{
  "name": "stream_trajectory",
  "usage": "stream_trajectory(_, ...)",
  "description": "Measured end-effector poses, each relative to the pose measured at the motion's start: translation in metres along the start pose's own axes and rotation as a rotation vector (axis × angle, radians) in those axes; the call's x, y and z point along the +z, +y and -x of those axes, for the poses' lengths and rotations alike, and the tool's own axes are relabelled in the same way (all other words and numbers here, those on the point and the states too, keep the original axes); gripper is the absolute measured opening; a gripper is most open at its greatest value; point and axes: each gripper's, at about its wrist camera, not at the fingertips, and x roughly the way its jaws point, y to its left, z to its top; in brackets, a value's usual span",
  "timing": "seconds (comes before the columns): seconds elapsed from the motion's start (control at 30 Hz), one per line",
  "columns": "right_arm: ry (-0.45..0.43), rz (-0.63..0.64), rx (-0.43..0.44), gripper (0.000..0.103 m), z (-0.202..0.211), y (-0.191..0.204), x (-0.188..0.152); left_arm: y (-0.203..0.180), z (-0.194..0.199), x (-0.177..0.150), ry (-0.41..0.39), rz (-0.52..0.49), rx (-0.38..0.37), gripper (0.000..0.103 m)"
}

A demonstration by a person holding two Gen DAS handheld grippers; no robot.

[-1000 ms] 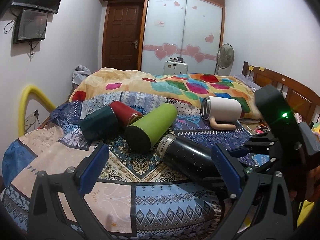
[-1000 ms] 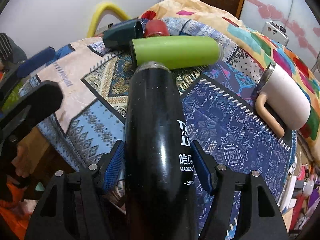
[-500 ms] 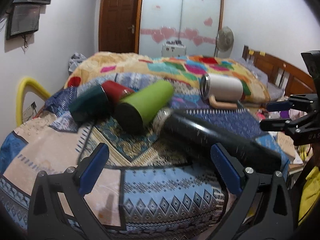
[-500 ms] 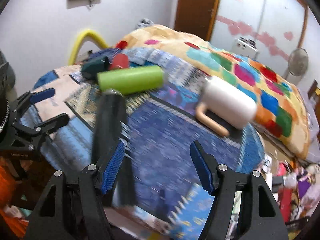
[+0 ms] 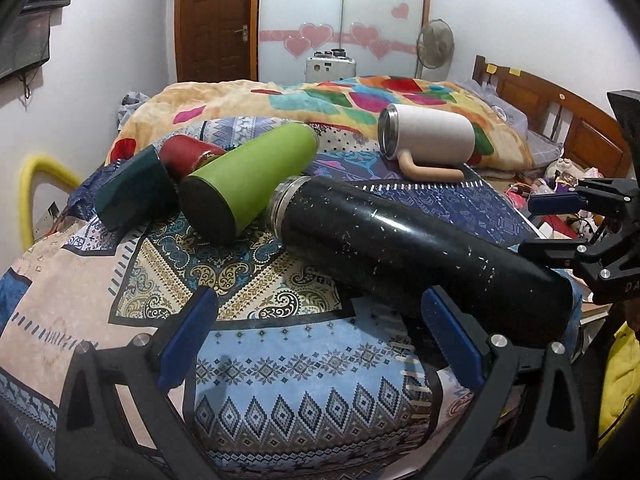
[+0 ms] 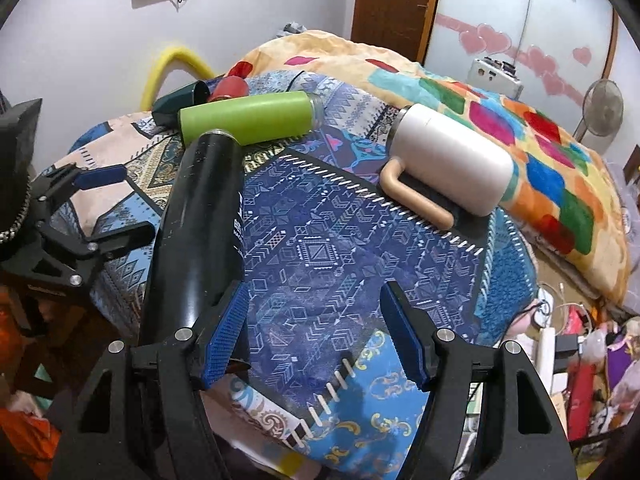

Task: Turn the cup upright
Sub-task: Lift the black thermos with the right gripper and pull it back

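A long black flask (image 5: 404, 244) lies on its side on the patterned blanket, its mouth toward the green one; it also shows in the right wrist view (image 6: 200, 232). My left gripper (image 5: 320, 340) is open, the flask's base just past its right finger. My right gripper (image 6: 316, 336) is open and empty, the flask lying just left of its left finger. A green flask (image 5: 252, 178), a dark green cup (image 5: 134, 194), a red cup (image 5: 186, 154) and a white mug with a tan handle (image 5: 428, 140) all lie on their sides farther back.
A colourful quilt (image 5: 320, 100) is heaped behind the cups. A wooden headboard (image 5: 560, 116) stands at the right, a yellow tube (image 5: 30, 188) at the left. The bed edge drops off at the right to floor clutter (image 6: 580, 340). My right gripper also shows in the left wrist view (image 5: 568, 220).
My right gripper let go of the black flask and swung right, off it. The flask now lies free on the blanket. My left gripper moved in closer and lower.
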Motion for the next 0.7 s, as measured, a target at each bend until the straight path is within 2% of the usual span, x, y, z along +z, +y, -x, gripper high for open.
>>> stream_trajectory(0.2, -0.021, -0.01, 0.008, 0.065, 0.001, 0.001, -0.004, 0.008, -0.001, 0.007, 0.01, 0.012, -0.001, 0.103)
stream_trajectory(0.3, -0.016, -0.009, 0.039, 0.065, -0.001, 0.008, -0.006, 0.011, -0.001, 0.013, 0.004, 0.012, 0.003, 0.103)
stream_trajectory(0.47, -0.034, 0.041, 0.012, 0.065, -0.002, 0.034, -0.01, 0.019, -0.001, 0.022, 0.0, 0.01, 0.001, 0.103)
stream_trajectory(0.7, -0.077, -0.015, 0.085, 0.065, -0.004, 0.047, -0.009, 0.025, -0.002, 0.036, 0.017, -0.001, -0.013, 0.103)
